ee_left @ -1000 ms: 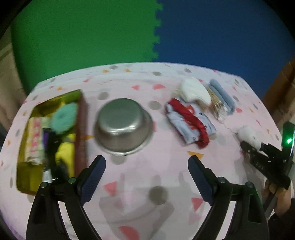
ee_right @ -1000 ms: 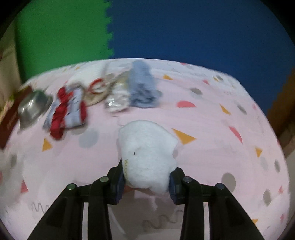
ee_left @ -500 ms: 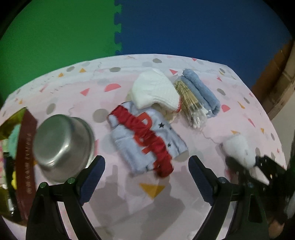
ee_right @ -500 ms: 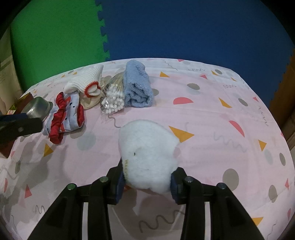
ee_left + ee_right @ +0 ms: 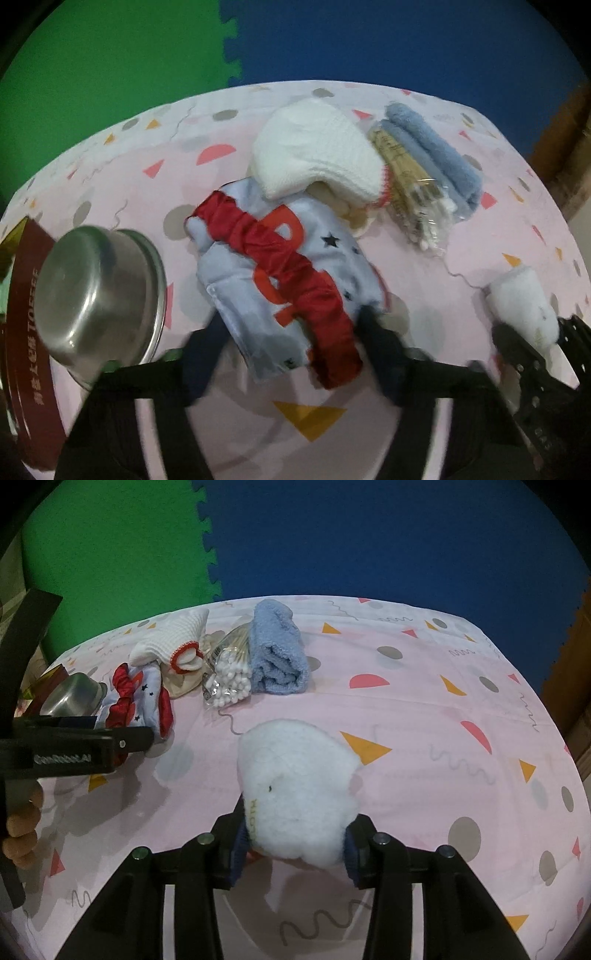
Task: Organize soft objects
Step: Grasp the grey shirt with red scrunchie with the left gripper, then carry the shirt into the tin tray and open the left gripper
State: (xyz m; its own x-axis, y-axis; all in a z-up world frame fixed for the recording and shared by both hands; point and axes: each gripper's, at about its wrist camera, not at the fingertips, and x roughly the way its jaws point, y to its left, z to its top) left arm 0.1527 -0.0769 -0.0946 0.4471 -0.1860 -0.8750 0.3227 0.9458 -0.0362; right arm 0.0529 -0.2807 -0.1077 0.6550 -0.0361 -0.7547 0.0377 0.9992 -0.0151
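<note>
Squeezing fluffy white plush [image 5: 299, 790], right gripper [image 5: 293, 843] clamped.

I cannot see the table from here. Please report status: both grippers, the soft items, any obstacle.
Right gripper shut on white plush. Left gripper open, straddling the blue-and-red garment. Steel bowl close beside its left finger.

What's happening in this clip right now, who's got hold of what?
A person is sorting soft items on a pink patterned tablecloth with two handheld grippers. The right gripper is shut on a white fluffy plush. The left gripper is open, its fingers on either side of the near end of a light-blue garment with red ruffled trim. A white knit hat, a bag of cotton swabs, a folded blue towel and an overturned steel bowl lie untouched.
</note>
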